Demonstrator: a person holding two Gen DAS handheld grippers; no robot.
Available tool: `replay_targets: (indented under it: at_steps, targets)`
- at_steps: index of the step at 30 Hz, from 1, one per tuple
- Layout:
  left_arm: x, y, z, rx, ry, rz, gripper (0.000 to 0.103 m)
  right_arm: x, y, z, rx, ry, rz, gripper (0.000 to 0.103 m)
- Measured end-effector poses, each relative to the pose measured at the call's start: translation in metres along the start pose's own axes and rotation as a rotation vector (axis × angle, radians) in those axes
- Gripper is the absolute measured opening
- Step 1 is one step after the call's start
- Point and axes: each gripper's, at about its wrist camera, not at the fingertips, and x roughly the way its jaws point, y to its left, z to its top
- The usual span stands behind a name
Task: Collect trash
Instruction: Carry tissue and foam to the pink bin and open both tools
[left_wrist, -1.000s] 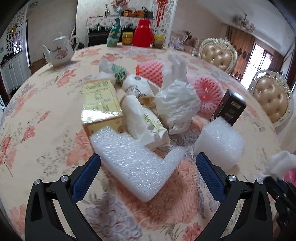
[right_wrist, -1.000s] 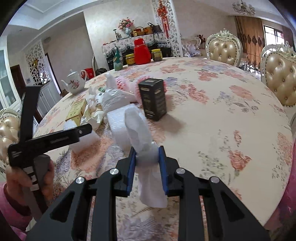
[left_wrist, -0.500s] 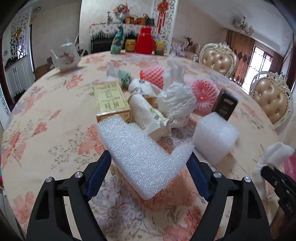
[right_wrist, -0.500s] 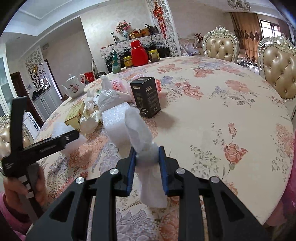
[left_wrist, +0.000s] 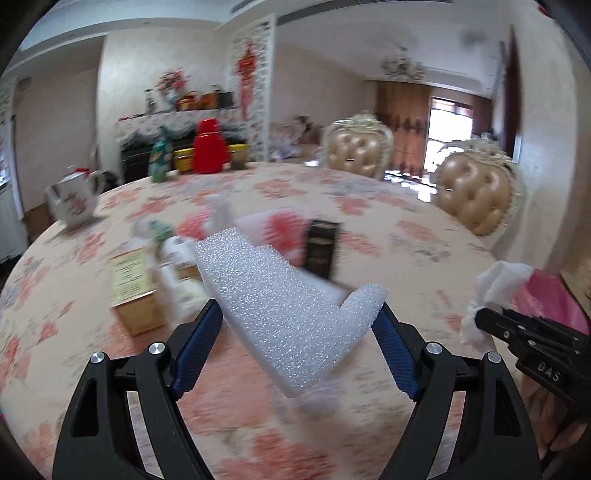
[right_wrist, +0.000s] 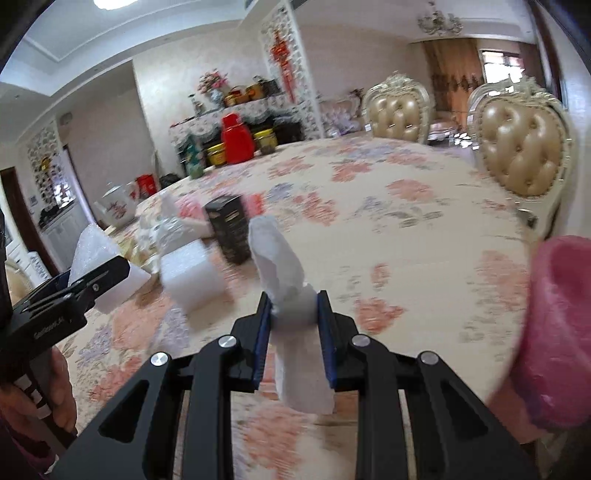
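Left gripper (left_wrist: 299, 317) has its jaws pinching an L-shaped white foam piece (left_wrist: 291, 306), lifted clear of the floral counter (left_wrist: 369, 229). Right gripper (right_wrist: 294, 310) jaws are squeezed tight on a crumpled white tissue (right_wrist: 280, 258), just beside a pink bag (right_wrist: 557, 325).

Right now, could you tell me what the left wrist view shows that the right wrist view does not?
Only the left wrist view shows the left gripper closed across the L-shaped foam piece, and the yellow box clearly.

Only the right wrist view shows the right gripper pinching the white tissue from behind, the foam block, and the pink bag as a rounded shape.

Both show the black box, teapot, red flask and flowered table.
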Motion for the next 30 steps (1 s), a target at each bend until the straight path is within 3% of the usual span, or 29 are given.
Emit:
replay_targets:
  at_steps: [11, 21, 30]
  targets:
    - [0.027, -0.100, 0.012, 0.143, -0.012, -0.259, 0.077, -0.064, -0.085, -0.004, 0.089, -0.111, -0.235, 0.025]
    - [0.051, -0.208, 0.025, 0.280, -0.021, -0.494, 0.077, -0.113, -0.193, -0.010, 0.225, -0.167, -0.483, 0.027]
    - [0.072, -0.275, 0.032, 0.365, -0.021, -0.601, 0.077, -0.116, -0.263, -0.019, 0.324, -0.158, -0.535, 0.028]
